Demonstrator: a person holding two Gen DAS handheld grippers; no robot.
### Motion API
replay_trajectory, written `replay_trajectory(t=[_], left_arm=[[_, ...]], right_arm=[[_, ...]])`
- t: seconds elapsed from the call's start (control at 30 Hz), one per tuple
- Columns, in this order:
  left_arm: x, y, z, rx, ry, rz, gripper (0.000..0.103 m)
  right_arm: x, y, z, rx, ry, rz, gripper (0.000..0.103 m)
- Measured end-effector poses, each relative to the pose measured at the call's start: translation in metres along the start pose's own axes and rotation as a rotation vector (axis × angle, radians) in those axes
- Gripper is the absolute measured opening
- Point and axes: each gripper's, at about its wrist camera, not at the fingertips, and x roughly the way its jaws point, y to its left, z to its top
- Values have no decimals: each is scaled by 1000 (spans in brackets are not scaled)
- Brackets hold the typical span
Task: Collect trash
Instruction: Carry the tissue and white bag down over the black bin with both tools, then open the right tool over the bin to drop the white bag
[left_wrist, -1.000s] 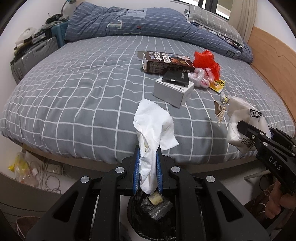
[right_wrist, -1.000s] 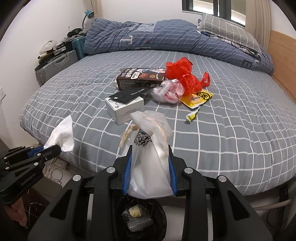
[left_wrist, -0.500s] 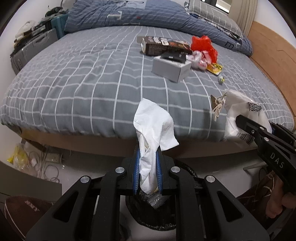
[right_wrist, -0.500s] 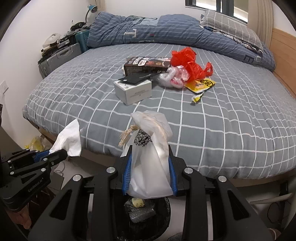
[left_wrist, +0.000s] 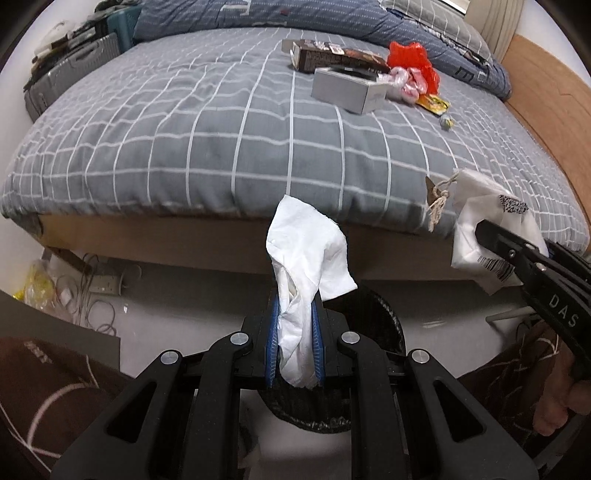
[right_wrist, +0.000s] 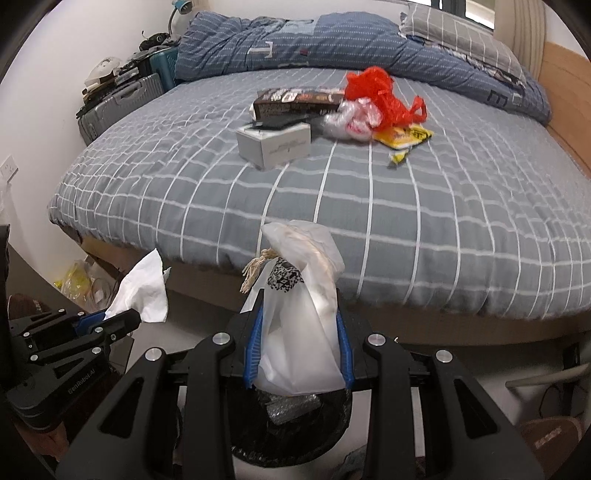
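So both grippers tilt down over one black bin (right_wrist: 295, 439).
Left gripper (left_wrist: 294, 343) clamps one tissue (left_wrist: 308, 254), right gripper (right_wrist: 298, 350) clamps one plastic bag (right_wrist: 301, 317).

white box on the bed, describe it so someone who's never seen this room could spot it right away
Start at the bed with its grey checked cover. Near its middle lies a small heap of rubbish, and the white box sits at the edge of that heap nearest the foot of the bed. It is the only plain pale box, with a dark flat item on top, in front of the longer brown carton.
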Motion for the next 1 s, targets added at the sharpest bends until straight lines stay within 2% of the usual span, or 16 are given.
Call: replay_trajectory(t=[0.23,0.37,0.77,1.0], left_arm=[[13,1,-14,16,57,31,15],[32,6,-16,-4,110,25,15],[78,14,-14,-4,185,30,15],[88,16,-16,-13,212,36,15]], right_arm=[[16,11,-25,-22,93,-26,32],[36,12,-35,-10,169,-33,32],[78,8,-45,30,258,-16,32],[106,12,-54,24,317,-6,32]])
